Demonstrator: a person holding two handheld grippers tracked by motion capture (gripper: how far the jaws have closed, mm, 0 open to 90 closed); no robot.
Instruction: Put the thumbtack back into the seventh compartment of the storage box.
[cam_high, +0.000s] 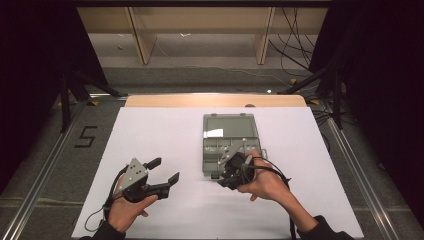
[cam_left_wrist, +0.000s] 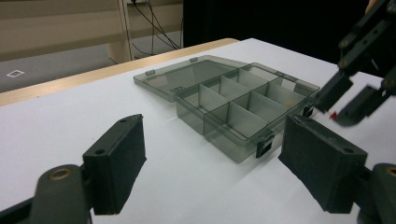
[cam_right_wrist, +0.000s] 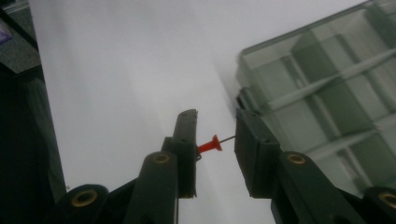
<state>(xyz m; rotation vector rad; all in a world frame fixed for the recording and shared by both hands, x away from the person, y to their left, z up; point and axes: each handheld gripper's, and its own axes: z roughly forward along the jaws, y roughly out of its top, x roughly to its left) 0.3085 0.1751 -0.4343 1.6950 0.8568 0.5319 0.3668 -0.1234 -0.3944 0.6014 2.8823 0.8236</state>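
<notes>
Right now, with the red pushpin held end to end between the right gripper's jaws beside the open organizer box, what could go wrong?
1. The red pushpin is pinched lengthwise, head on one jaw and needle tip on the other, in the right gripper; it could pivot and drop onto the white table.
2. Released off-centre, it may miss the compartment box.

Open left claw (cam_left_wrist: 210, 163), open compartment box (cam_left_wrist: 233, 100), right claw (cam_left_wrist: 345, 100) beside it

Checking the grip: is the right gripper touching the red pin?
Touching. The right gripper view shows the pin spanning both fingers, head against one, tip against the other.
</notes>
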